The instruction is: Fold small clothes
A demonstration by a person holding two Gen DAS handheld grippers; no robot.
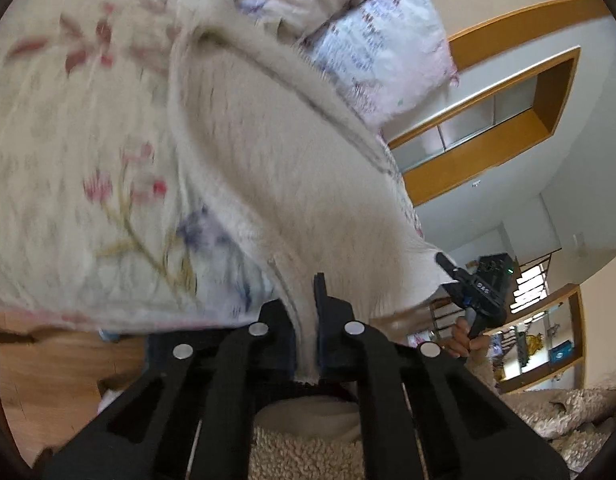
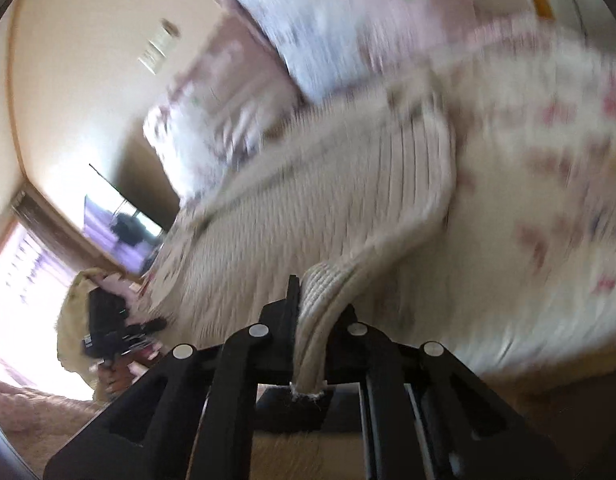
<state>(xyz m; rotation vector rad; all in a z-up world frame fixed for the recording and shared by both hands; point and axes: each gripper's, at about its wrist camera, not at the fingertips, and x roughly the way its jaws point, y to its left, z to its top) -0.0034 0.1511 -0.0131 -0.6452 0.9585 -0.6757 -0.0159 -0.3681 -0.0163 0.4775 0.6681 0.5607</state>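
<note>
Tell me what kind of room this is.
Probably a home bedroom: a floral quilted bedspread lies spread beneath the cream ribbed knit garment, a patterned pillow lies beyond it, and wood-trimmed wall shelving lines the white wall.

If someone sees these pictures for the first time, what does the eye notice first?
A cream knit garment fills the middle of both views, stretched between the left gripper and the right gripper, each clamped on an edge. Behind it lies a floral quilt, with a patterned pillow at the top.
</note>
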